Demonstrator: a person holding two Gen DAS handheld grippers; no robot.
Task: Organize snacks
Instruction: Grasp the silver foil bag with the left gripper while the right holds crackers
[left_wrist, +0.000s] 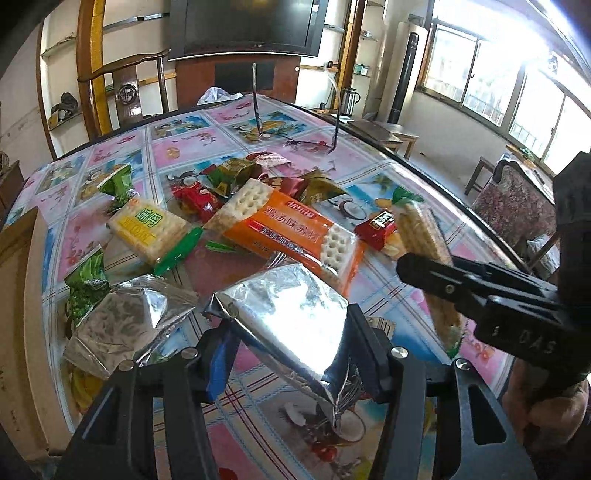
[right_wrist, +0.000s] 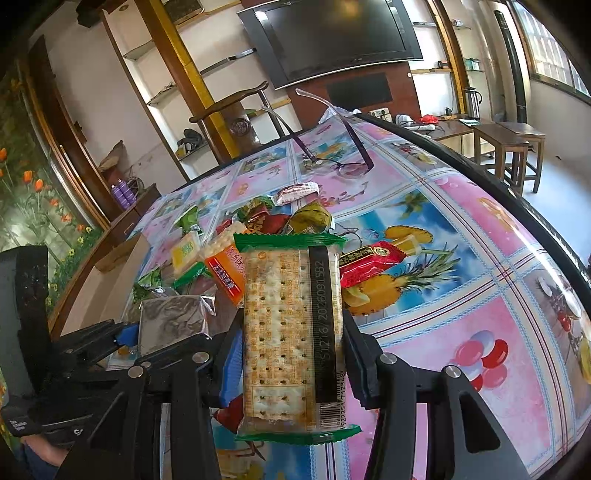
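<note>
Evidently both grippers are loaded for sorting: the left gripper (left_wrist: 291, 343) clamps a silver foil packet (left_wrist: 288, 314) at 6 o'clock of the snack pile (left_wrist: 236, 199), while the right gripper (right_wrist: 291, 354) grips a green-edged cracker pack (right_wrist: 291, 332) lifted clear of the table (right_wrist: 461, 258)

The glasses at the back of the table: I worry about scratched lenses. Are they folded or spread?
Spread. The glasses rest lens-side down on the table, both temple arms open and sticking up.
</note>
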